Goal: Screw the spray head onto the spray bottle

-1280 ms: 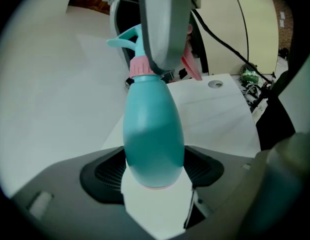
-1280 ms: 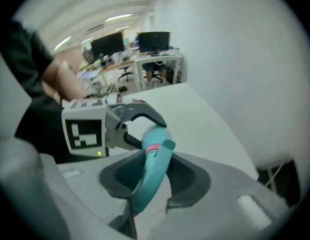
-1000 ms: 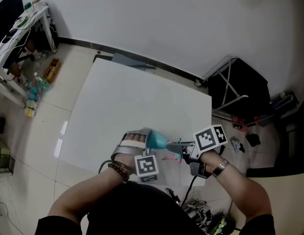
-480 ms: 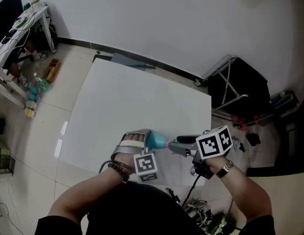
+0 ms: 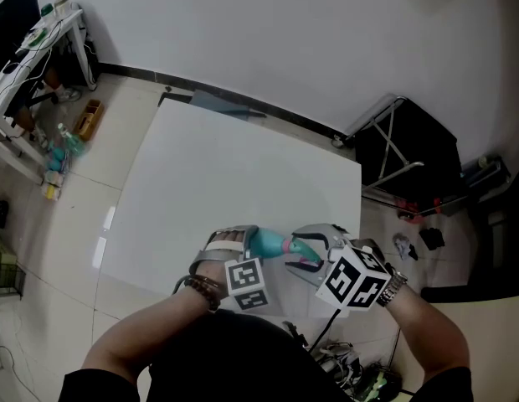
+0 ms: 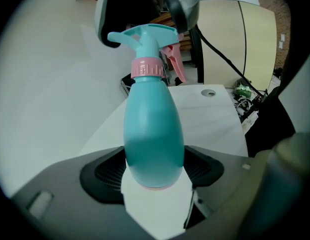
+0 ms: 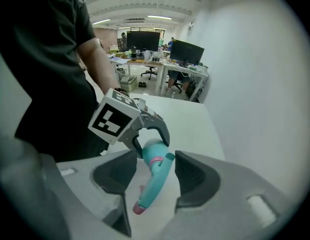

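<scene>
Two-handed work at the near edge of the white rectangular table [image 5: 209, 166]. Clamped at its wide base in the left gripper [image 6: 154, 179]: teal egg-shaped plastic spray bottle [image 6: 154, 129], teal spray head [image 6: 145, 36] sitting on its neck by a pink ribbed collar [image 6: 145, 67]. Straddling that head with jaws apart, just opened wider, pads off it: right gripper [image 7: 155, 176]. Shown only in the right gripper view: office desks with dark monitors [image 7: 145, 39]. Only in the head view: black folding metal frame [image 5: 402, 153] beside the table.

Teal spray bottle [image 6: 154, 129] tight between tongs [image 6: 154, 170]
</scene>
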`<action>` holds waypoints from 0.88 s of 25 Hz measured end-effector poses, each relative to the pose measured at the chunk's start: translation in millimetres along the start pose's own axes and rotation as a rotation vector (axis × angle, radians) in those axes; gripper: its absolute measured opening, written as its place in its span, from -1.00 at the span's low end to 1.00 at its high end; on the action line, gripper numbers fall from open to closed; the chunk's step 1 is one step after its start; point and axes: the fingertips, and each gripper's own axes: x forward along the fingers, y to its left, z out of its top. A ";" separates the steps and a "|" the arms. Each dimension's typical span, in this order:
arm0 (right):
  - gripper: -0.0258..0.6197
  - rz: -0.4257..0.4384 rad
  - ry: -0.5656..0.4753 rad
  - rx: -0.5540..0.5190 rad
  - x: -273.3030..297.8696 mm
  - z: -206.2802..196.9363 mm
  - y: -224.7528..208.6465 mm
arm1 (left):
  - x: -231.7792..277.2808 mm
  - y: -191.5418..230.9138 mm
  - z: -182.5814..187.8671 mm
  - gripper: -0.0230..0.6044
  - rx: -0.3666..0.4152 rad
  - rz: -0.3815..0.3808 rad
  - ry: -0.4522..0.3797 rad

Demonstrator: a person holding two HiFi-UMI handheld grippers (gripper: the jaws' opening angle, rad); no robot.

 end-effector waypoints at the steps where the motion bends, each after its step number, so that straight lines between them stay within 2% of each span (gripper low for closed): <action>1: -0.21 0.015 -0.021 0.007 -3.5 3.5 0.7 | 0.3 -0.6 -0.6 0.31 -0.004 -0.004 -0.002; 5: -0.24 0.018 -0.131 0.076 -18.3 22.8 -13.9 | 0.7 0.0 -4.9 0.31 0.006 -0.005 0.001; 10: -0.38 -0.045 -0.020 0.049 -12.4 10.3 -27.8 | -2.3 -5.3 1.8 0.31 0.047 0.000 -0.017; 14: -0.49 -0.077 0.022 0.102 -10.4 -3.7 -34.6 | -4.6 -6.4 7.3 0.31 0.057 0.009 -0.036; 22: -0.58 -0.107 0.058 0.206 -11.2 -25.0 -43.4 | -5.3 -2.3 5.8 0.30 0.017 0.010 -0.059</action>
